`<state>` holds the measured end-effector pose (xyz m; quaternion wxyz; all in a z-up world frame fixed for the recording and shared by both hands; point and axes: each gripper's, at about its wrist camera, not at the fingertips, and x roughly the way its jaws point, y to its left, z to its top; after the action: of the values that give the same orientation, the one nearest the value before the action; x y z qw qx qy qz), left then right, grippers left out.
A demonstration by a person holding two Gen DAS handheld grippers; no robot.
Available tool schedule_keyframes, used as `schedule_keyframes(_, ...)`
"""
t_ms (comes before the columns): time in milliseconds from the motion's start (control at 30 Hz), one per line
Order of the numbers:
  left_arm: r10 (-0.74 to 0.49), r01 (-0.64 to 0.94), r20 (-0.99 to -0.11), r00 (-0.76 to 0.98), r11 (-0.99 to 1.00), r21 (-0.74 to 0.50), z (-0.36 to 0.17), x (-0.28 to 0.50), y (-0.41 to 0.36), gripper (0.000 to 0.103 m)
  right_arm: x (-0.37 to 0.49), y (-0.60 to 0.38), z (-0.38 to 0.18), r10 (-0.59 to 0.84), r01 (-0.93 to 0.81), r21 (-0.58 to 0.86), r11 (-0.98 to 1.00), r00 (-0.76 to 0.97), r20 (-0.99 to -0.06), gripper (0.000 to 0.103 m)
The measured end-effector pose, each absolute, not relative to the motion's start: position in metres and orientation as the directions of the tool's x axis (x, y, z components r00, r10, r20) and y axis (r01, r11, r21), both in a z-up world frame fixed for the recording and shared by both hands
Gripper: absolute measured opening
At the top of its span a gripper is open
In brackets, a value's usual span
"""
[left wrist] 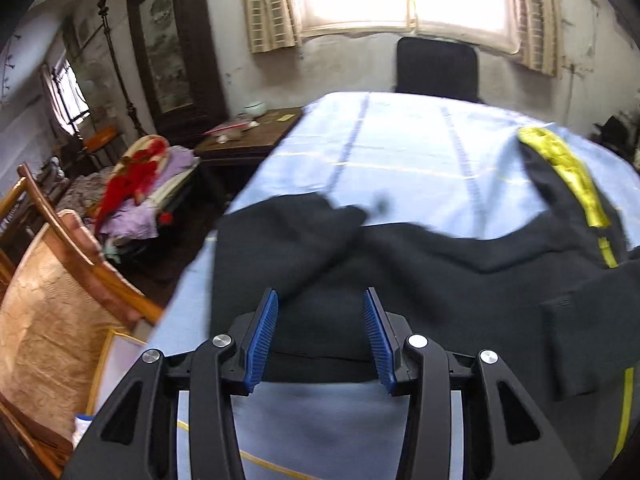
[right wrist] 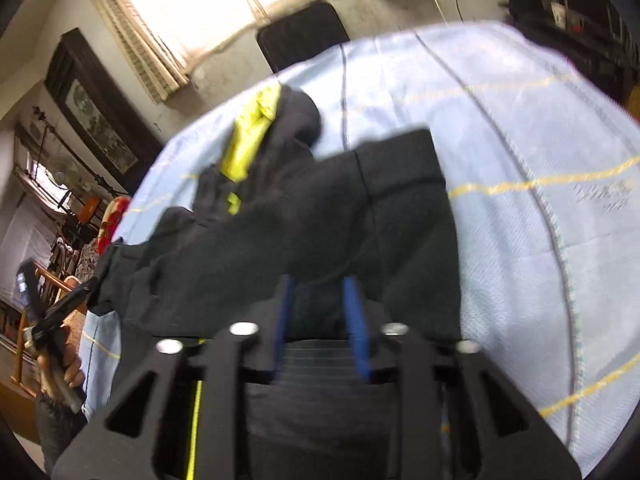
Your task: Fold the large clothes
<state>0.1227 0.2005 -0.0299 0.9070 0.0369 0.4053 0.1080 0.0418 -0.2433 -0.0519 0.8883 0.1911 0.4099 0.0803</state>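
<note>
A black jacket [left wrist: 420, 256] with a yellow-lined hood [left wrist: 568, 168] lies spread on the light-blue tablecloth [left wrist: 400, 148]. My left gripper [left wrist: 321, 294] hovers over the jacket's near left part. Its blue pads stand well apart, with flat black cloth below them and nothing pinched. In the right wrist view the same jacket [right wrist: 320, 208] is partly folded, and the yellow hood lining [right wrist: 248, 140] lies at the far left. My right gripper [right wrist: 319, 280] is over the ribbed hem [right wrist: 320, 356]. Its pads are apart, with dark cloth lying loose between them. The picture there is blurred.
A black chair back [left wrist: 436, 68] stands behind the table under a bright window. To the left are a wooden armchair [left wrist: 60, 312], a pile of red and purple clothes [left wrist: 136, 192] and a dark side table [left wrist: 248, 136]. A hand [right wrist: 68, 372] holds the left gripper's handle.
</note>
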Motion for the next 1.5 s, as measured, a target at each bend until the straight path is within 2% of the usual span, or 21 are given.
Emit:
schedule_keyframes(67, 0.249, -0.155, -0.722, 0.645, 0.968, 0.195, -0.038, 0.124, 0.210, 0.044, 0.032, -0.235, -0.042, 0.289, -0.015, 0.378, 0.926, 0.675, -0.680, 0.045)
schedule_keyframes(200, 0.277, -0.134, -0.714, 0.643, 0.959, 0.251, -0.051, 0.126, 0.218, 0.044, 0.026, -0.225, -0.044, 0.278, -0.029, 0.351, 0.936, 0.671, -0.687, 0.045)
schedule_keyframes(400, 0.245, -0.109, -0.715, 0.655, 0.967, 0.231, -0.057, 0.124, 0.224, 0.046, 0.029, -0.227, -0.056, 0.278, -0.008, 0.358, 0.934, 0.648, -0.709, 0.045)
schedule_keyframes(467, 0.214, -0.083, -0.714, 0.666, 0.973, 0.214, -0.055, 0.121, 0.224, 0.051, 0.031, -0.230, -0.059, 0.281, -0.003, 0.363, 0.932, 0.641, -0.715, 0.045)
schedule_keyframes(567, 0.248, -0.088, -0.709, 0.660, 0.963, 0.255, -0.060, 0.126, 0.221, 0.051, 0.032, -0.230, -0.063, 0.279, 0.002, 0.361, 0.933, 0.631, -0.724, 0.045)
schedule_keyframes(700, 0.219, -0.099, -0.735, 0.642, 0.974, 0.204, -0.062, 0.134, 0.233, 0.052, 0.035, -0.229, -0.068, 0.279, 0.006, 0.360, 0.933, 0.620, -0.733, 0.045)
schedule_keyframes(800, 0.210, -0.134, -0.736, 0.644, 0.978, 0.162, -0.059, 0.136, 0.245, 0.034, 0.035, -0.230, -0.069, 0.280, 0.009, 0.362, 0.932, 0.618, -0.735, 0.045)
schedule_keyframes(867, 0.187, -0.145, -0.743, 0.642, 0.982, 0.122, -0.057, 0.135, 0.252, 0.008, 0.035, -0.231, -0.069, 0.280, 0.009, 0.363, 0.932, 0.620, -0.733, 0.045)
schedule_keyframes(933, 0.141, -0.151, -0.752, 0.644, 0.987, 0.056, -0.054, 0.134, 0.260, 0.004, 0.034, -0.231, -0.067, 0.277, 0.009, 0.361, 0.932, 0.625, -0.730, 0.045)
schedule_keyframes(1233, 0.098, -0.177, -0.711, 0.696, 0.984, -0.038, -0.031, 0.119, 0.264, 0.002, 0.031, -0.235, -0.060, 0.279, 0.012, 0.376, 0.927, 0.647, -0.710, 0.045)
schedule_keyframes(1500, 0.050, -0.136, -0.678, 0.734, 0.988, -0.075, 0.003, 0.105, 0.230, 0.002, 0.028, -0.238, -0.054, 0.319, 0.001, 0.421, 0.907, 0.651, -0.689, 0.045)
